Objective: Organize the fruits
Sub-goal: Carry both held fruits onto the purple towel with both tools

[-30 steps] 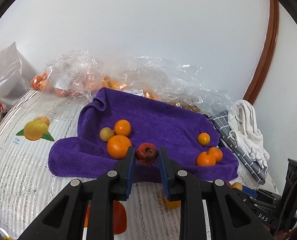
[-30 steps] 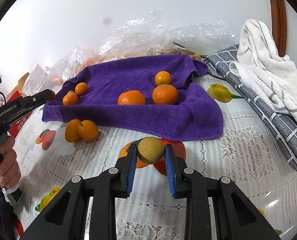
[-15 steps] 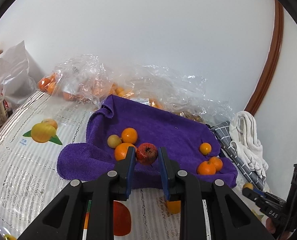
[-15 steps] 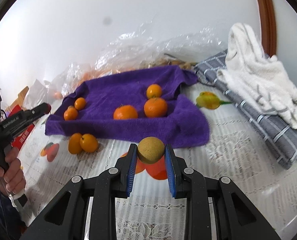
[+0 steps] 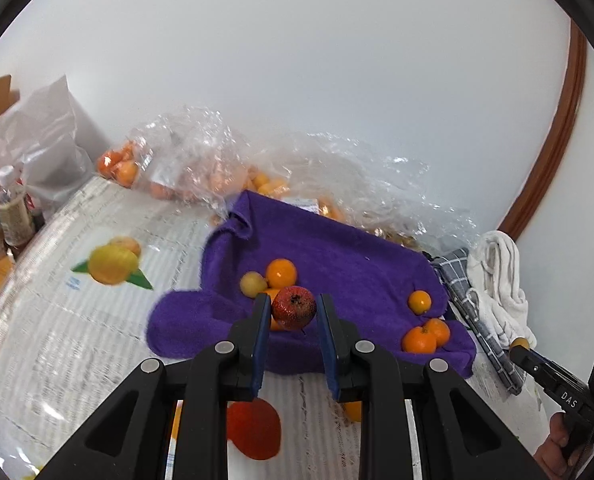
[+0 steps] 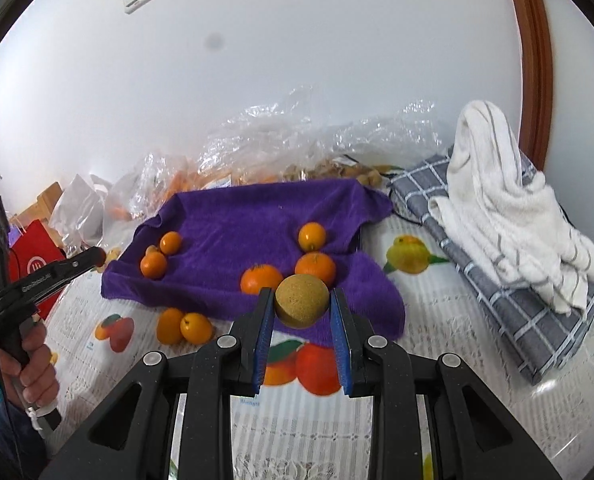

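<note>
- Both views bright, even, diffuse light; source not visible.
- Shadows soft and faint.
- Glare on plastic bags (image 5: pixel 317 176), small glint on tablecloth (image 6: pixel 545 388) at right.
- Left view slightly motion-blurred, worst at left edge.
- Strong fisheye curvature, black corners.
- Dark smudge on wall (image 6: pixel 213 43).

The right gripper (image 6: pixel 302 307) was clamped on a round tan fruit (image 6: pixel 302 300), held between its blue-padded fingers (image 6: pixel 264 332) above the counter (image 6: pixel 437 320). Beyond lay a purple towel (image 6: pixel 237 232) carrying five oranges, one (image 6: pixel 312 236) near its far side. Two more oranges (image 6: pixel 185 326) sat on the lace cloth just beside the towel's near edge. At left, a hand (image 6: pixel 33 364) held the left gripper (image 6: pixel 93 257). A white towel (image 6: pixel 505 200) lay on a checked cloth (image 6: pixel 537 312).
</note>
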